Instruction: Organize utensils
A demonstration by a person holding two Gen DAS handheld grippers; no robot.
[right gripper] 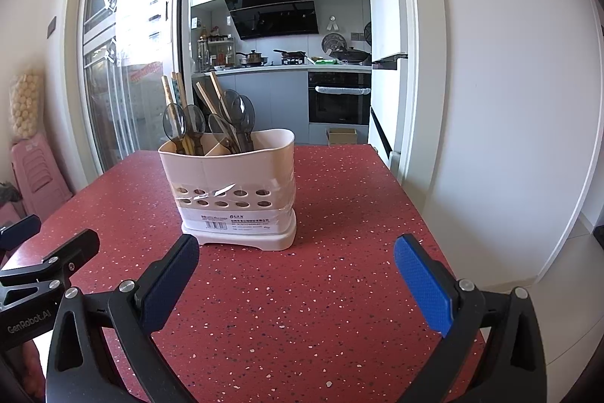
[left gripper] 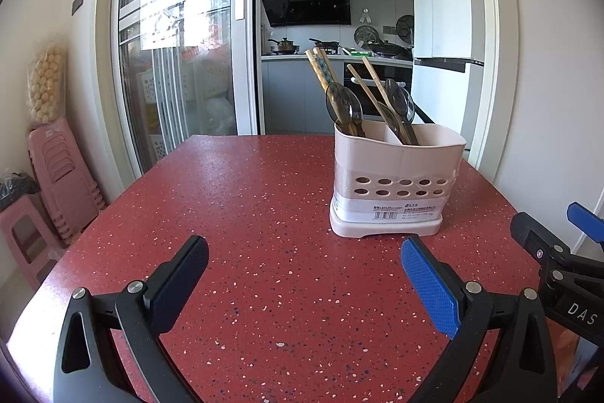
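A white utensil holder (left gripper: 396, 176) with round holes stands on the red speckled table (left gripper: 245, 214). It also shows in the right wrist view (right gripper: 230, 184). It holds wooden chopsticks (left gripper: 324, 70) and several dark translucent spoons (left gripper: 341, 104) in two compartments; both show in the right wrist view, the chopsticks (right gripper: 177, 93) and the spoons (right gripper: 232, 112). My left gripper (left gripper: 304, 252) is open and empty, low over the table, short of the holder and left of it. My right gripper (right gripper: 296, 255) is open and empty just in front of the holder.
The right gripper shows at the right edge of the left wrist view (left gripper: 558, 252); the left gripper shows at the left edge of the right wrist view (right gripper: 41, 259). Pink stools (left gripper: 56, 184) are stacked left of the table. A glass sliding door (left gripper: 177, 44) and a kitchen lie behind.
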